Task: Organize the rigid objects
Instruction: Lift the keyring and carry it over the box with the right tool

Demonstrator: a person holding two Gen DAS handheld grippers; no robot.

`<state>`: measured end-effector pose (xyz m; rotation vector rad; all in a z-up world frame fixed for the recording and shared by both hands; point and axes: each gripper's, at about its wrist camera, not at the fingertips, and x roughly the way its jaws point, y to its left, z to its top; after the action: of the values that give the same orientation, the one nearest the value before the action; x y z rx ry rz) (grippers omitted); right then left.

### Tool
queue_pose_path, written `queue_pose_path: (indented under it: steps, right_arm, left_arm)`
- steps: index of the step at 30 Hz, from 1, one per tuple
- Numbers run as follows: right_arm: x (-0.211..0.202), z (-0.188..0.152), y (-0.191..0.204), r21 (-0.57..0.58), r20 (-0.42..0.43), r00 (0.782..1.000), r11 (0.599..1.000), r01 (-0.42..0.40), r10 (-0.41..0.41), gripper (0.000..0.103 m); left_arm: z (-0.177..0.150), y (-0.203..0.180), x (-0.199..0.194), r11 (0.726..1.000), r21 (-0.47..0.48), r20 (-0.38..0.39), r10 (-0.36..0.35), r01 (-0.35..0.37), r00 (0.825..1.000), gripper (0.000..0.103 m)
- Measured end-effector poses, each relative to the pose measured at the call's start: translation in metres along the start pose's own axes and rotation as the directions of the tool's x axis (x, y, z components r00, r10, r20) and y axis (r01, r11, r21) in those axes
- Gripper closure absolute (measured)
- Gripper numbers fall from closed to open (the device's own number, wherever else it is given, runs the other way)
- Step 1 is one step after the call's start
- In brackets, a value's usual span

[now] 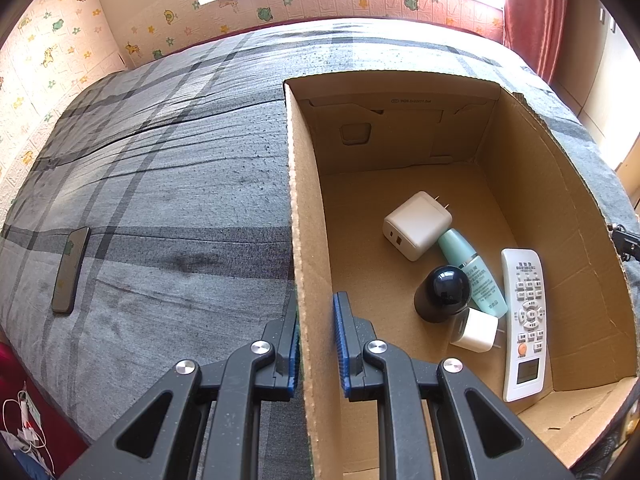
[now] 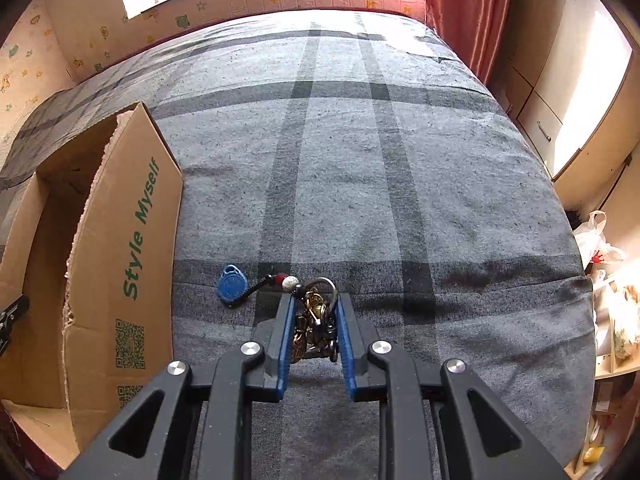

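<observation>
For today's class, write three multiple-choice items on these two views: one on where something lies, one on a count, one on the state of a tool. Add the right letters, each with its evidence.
1. Where does the phone lie?
A. In the cardboard box
B. On the plaid bed cover, outside the box
C. Between the right tool's fingers

2. How many white chargers are in the box?
A. One
B. Two
C. Four

3. How does the left tool stand?
A. Astride the box's wall, one finger on each side
B. Shut on the remote control
C. Holding the teal bottle

Answers:
1 B: the phone lies flat on the cover, left of the box.
2 B: one larger charger and one smaller charger show.
3 A: the cardboard wall runs up between its two blue fingers.
</observation>
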<state>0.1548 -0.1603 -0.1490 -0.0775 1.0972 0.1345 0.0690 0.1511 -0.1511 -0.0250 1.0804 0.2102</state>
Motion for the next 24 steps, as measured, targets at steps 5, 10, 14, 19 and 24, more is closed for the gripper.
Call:
queue_pose_path:
  steps: [5, 10, 14, 19, 24]
  right_arm:
    - [-0.019, 0.012, 0.010, -0.017, 0.029, 0.999, 1.000, -0.012, 0.013, 0.082]
    - [-0.040, 0.023, 0.023, -0.042, 0.069, 0.997, 0.998, -0.038, 0.041, 0.082]
    - [-0.055, 0.034, 0.037, -0.069, 0.096, 0.994, 0.996, -0.054, 0.060, 0.082]
    - [-0.069, 0.048, 0.057, -0.098, 0.119, 0.988, 0.991, -0.087, 0.098, 0.082]
    - [-0.078, 0.061, 0.082, -0.136, 0.131, 0.981, 0.982, -0.128, 0.146, 0.082]
  left_arm:
    - [0.000, 0.001, 0.001, 1.000, 0.000, 0.000, -0.002, 0.002, 1.000, 0.087]
    - [0.000, 0.002, 0.002, 1.000, -0.002, -0.001, -0.006, 0.006, 1.000, 0.087]
    - [0.000, 0.003, 0.002, 1.000, -0.004, 0.000, -0.010, 0.010, 1.000, 0.087]
    - [0.000, 0.003, 0.002, 1.000, -0.004, 0.000, -0.013, 0.013, 1.000, 0.087]
    - [0.000, 0.004, 0.002, 1.000, -0.006, 0.000, -0.019, 0.019, 1.000, 0.087]
